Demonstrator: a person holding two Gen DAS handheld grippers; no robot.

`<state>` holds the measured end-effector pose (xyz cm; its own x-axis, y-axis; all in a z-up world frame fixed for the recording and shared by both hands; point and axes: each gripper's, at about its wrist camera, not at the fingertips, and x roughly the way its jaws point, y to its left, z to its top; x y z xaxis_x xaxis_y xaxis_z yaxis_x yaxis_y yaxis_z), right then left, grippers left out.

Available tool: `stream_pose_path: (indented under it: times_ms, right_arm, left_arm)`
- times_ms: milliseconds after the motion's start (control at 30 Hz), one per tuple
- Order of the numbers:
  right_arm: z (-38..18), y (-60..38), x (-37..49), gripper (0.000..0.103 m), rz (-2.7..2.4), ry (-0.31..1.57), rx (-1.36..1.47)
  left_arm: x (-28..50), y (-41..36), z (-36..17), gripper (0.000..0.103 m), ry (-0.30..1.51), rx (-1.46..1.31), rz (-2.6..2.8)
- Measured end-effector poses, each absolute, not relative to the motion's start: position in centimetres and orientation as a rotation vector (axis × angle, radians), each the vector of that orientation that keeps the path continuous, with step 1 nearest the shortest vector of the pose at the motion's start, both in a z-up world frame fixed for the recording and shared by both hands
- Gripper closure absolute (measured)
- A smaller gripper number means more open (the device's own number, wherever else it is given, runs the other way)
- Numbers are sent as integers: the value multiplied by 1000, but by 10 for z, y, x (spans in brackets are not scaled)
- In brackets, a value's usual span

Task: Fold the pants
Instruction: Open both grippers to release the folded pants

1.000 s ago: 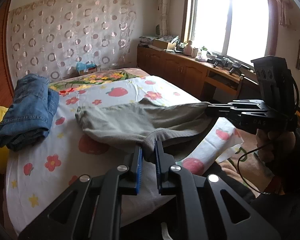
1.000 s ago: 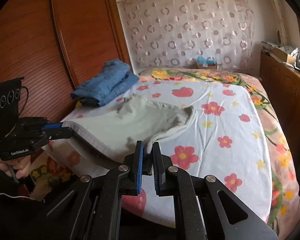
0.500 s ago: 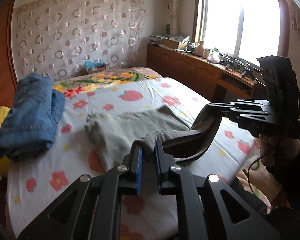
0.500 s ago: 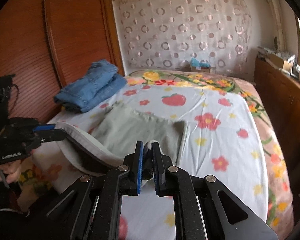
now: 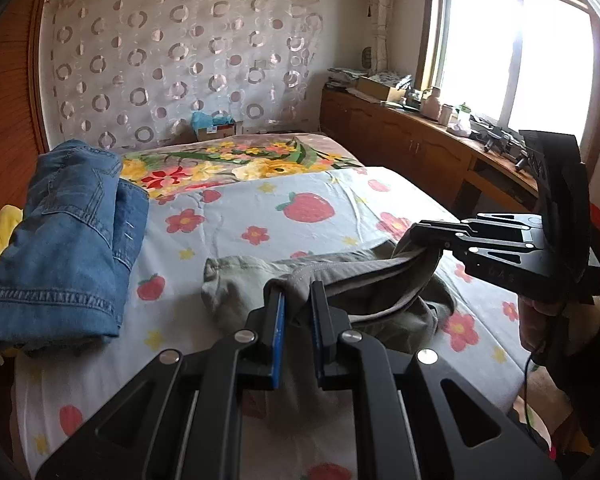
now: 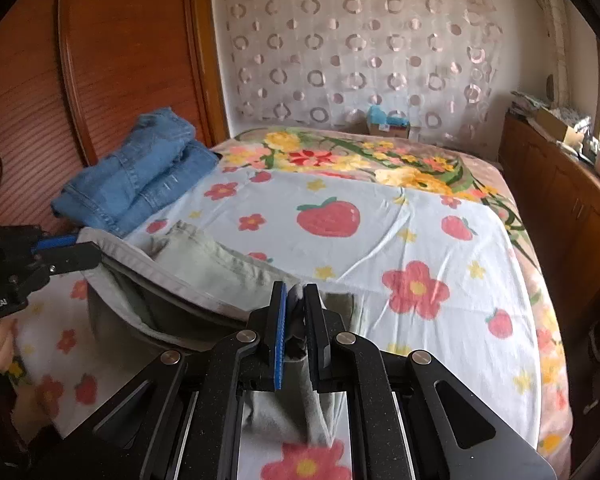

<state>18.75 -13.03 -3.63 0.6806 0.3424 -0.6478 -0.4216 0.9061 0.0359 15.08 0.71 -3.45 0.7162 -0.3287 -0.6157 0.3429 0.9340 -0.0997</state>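
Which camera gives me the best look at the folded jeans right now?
The left wrist view: the jeans lie close and large, with seams and hem clear, on the bed. The right wrist view shows the jeans farther off and smaller, beside the wooden wall panel, but still unobstructed.

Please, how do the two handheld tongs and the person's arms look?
Both tongs, left and right, are matte black, with triangular cut-outs, silver round bolts and one blue pad. The right unit carries a black box and a thin cable. A dark sleeve covers the right arm.

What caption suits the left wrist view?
Both grippers, left gripper and right gripper, clamp grey-green cotton pants over the strawberry-print bedsheet.
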Motion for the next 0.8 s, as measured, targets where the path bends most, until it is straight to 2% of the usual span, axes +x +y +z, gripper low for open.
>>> stream_pose_path:
  times_ms: [167,233,300,400,433,533,800]
  right_arm:
    - [-45,-122,202,97,417,736,-136]
    - [-48,-122,204,96,419,751,-132]
    - [-49,-124,203,90,407,750,-132]
    - [-47,-128,203,74,398,752,-126]
    - [-47,-129,202,67,396,750,-127]
    - [-49,-131,196,63,409,762,-146]
    - [-78,-141,173,62,439,848,-178]
  left_arm:
    - [157,5,-47,90,715,43,-337]
    - [154,7,-49,82,718,44,-334]
    - [150,11,-49,73,709,42,-330]
    - [143,19,-48,65,701,12,-330]
    - [141,22,-48,64,703,2,-332]
    - [137,26,-53,64,719,-11,-336]
    - [134,25,-91,64,838,-13,-324]
